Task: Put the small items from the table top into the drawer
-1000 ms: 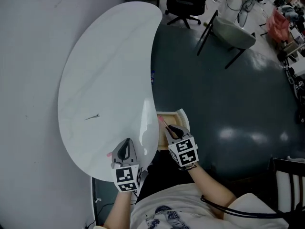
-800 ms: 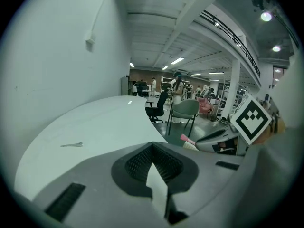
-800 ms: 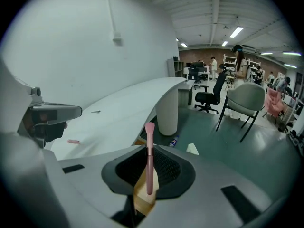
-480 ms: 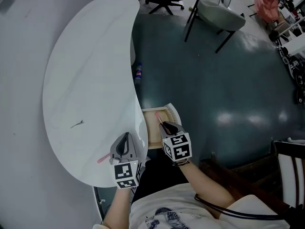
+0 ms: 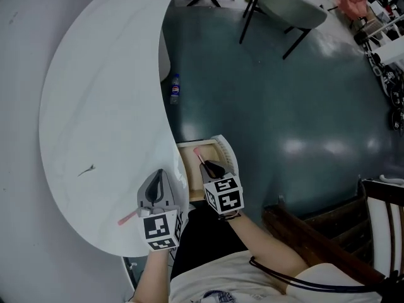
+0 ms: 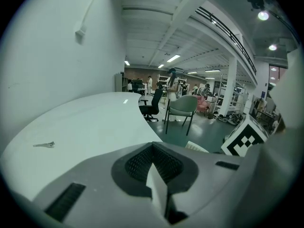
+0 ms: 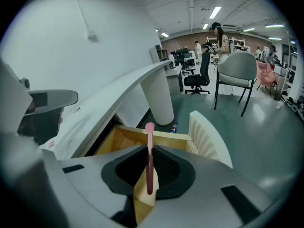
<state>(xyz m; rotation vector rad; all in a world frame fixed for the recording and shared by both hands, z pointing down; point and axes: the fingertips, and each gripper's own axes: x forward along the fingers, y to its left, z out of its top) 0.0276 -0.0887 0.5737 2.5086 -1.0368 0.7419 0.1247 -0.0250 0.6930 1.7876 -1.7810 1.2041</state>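
Changes since a second ago: I am lowering my right gripper [image 5: 206, 165] closer over the open drawer [image 5: 190, 179], its marker cube rolling. Beside my left gripper [image 5: 158, 177], more of a second pink stick [image 5: 127, 218] is showing at 8 o'clock, lying on the table [image 5: 107, 93].

Right jaws: narrow, gripping a pink stick [image 5: 198, 154].
Left jaws: narrowed to a sliver, gripping nothing.

Held stick: its long axis is running from 5 to 11 o'clock in the head view. The pale tip is leading at 11, hanging above the drawer's wooden inside.

Edges: the table rim is lying at 9 o'clock of the drawer and the ribbed drawer front [image 5: 225, 150] at 3.
Bare floor [image 5: 271, 106] is opening from 12 to 3 o'clock.
A bottle [image 5: 175, 88] is lying on it at 12 o'clock.
A small dark item [image 5: 85, 169] is sitting on the table, well apart at 9.
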